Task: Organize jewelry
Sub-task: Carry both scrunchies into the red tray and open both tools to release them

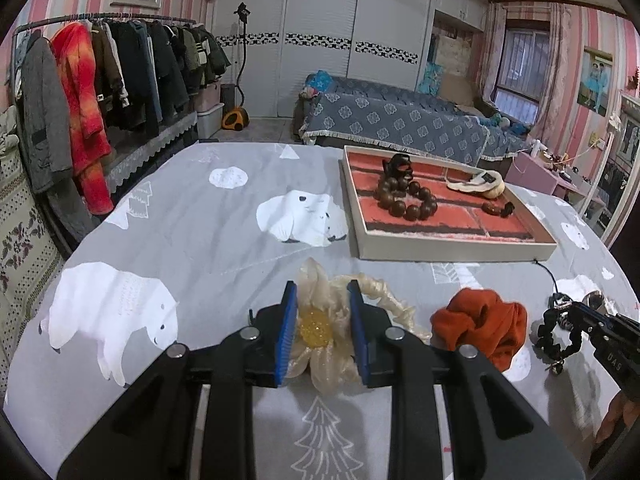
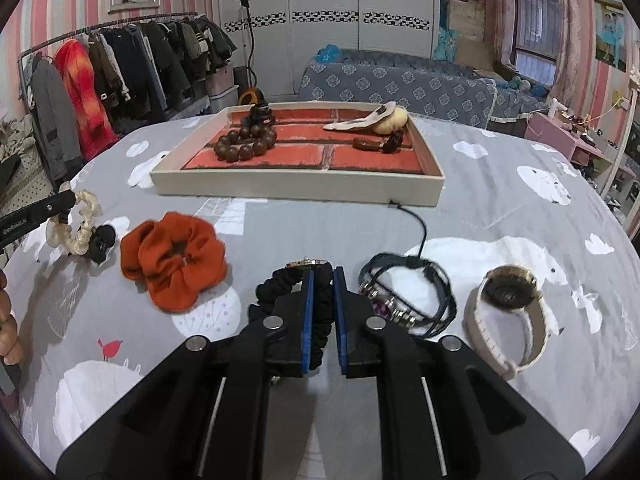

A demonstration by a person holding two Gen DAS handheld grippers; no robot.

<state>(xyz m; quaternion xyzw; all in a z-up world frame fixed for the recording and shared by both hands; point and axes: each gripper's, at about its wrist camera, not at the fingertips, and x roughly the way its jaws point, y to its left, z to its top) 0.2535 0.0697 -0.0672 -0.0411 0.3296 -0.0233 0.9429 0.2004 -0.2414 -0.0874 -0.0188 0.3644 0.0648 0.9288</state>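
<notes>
My left gripper (image 1: 322, 296) is closed around a cream flower hair tie (image 1: 320, 328) lying on the grey cloth; the blue pads touch its petals. My right gripper (image 2: 322, 280) is shut on a black scrunchie band (image 2: 280, 284) with a watch face. An orange scrunchie (image 2: 174, 258) lies between them; it also shows in the left wrist view (image 1: 486, 326). The tray (image 2: 296, 186) with a red brick-pattern floor holds a brown bead bracelet (image 2: 244, 144), a black claw clip (image 2: 260, 114) and a cream piece (image 2: 372, 120).
A black cord bracelet (image 2: 408, 292) and a white-strap watch (image 2: 508, 300) lie right of my right gripper. The tray also shows at the back right in the left wrist view (image 1: 452, 246). A clothes rack (image 1: 100, 80) stands left and a sofa (image 1: 400, 124) stands behind the table.
</notes>
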